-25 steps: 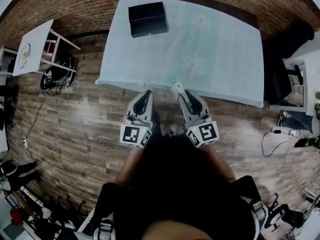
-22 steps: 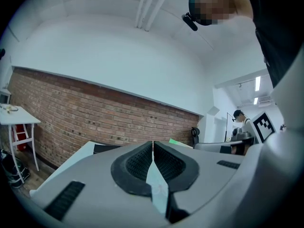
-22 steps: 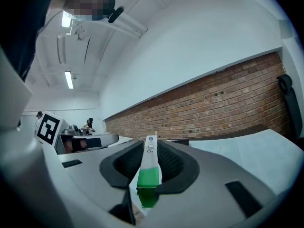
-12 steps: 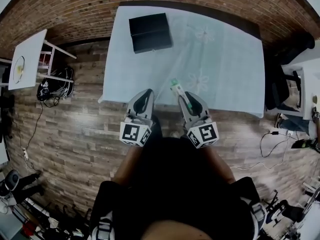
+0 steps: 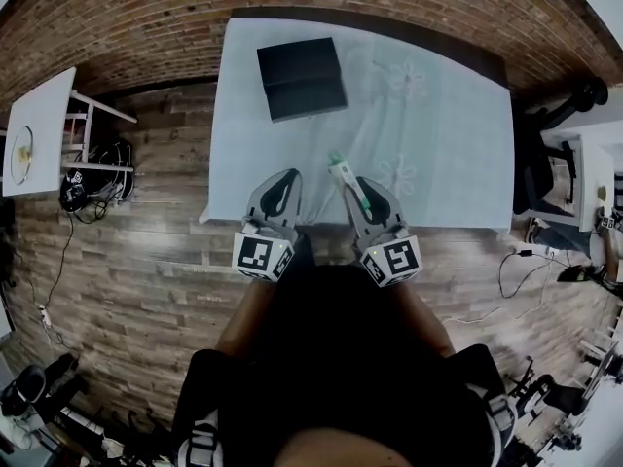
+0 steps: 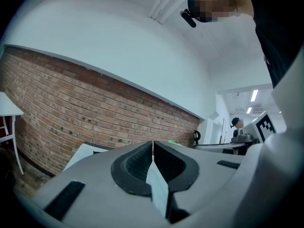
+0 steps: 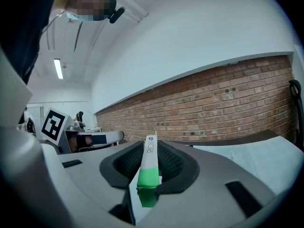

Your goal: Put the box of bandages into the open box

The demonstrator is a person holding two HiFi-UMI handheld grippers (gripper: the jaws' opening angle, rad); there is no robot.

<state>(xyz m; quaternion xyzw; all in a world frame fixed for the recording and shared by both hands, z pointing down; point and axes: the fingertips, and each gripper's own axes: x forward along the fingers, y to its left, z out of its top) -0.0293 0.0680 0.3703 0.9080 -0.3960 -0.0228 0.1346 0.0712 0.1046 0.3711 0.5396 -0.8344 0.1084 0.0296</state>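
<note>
The slim white-and-green cardboard box of bandages (image 7: 148, 167) stood on its narrow edge between the right gripper's (image 7: 151, 151) dark, ribbed rubber fingers (image 7: 124, 164). They were clamped on its flat sides. Its green end faced the camera and its white printed end poked out past the fingertips. Just beside it, the left gripper (image 6: 152, 145) had its fingers pressed together along a thin seam.

The matte black rectangular open box (image 5: 302, 78) lay on the far left part of the tabletop (image 5: 448, 115), well apart from both grippers. The tabletop was covered with a smooth pale cloth bearing faint flower prints. A wood-plank floor (image 5: 146, 261) and a rough red brick wall (image 5: 117, 17) surrounded it.

A second earlier the fingertips had only reached the tabletop's near edge. Now they hung over the cloth, and the black box sat closer in the head view. The grip on the bandage box had not changed.
</note>
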